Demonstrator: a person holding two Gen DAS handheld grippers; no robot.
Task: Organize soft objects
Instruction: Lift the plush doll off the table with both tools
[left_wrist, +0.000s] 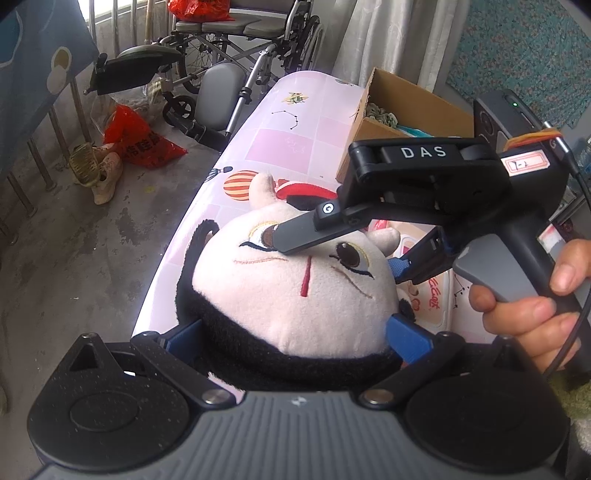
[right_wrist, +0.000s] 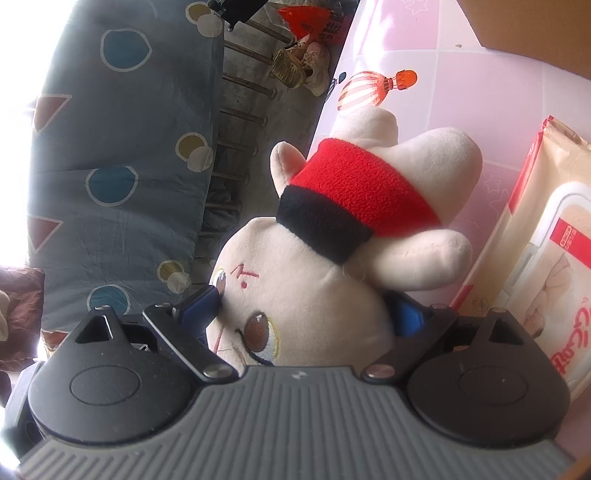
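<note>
Left wrist view showed both grippers, left (left_wrist: 291, 332) and right (left_wrist: 354, 254), pinching the doll's (left_wrist: 295, 295) head beside the table (left_wrist: 295, 140) edge, body pointing away toward the box (left_wrist: 388, 110)

Both wrist cameras look steeply down, close on one plush doll (left_wrist: 291, 295).

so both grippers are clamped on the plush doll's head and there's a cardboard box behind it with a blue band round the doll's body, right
One thing is off: the band round the plush doll is red with a black edge, not blue, as the right wrist view shows. The rest holds: the left gripper and right gripper both press on its head, and the cardboard box sits behind it.
</note>
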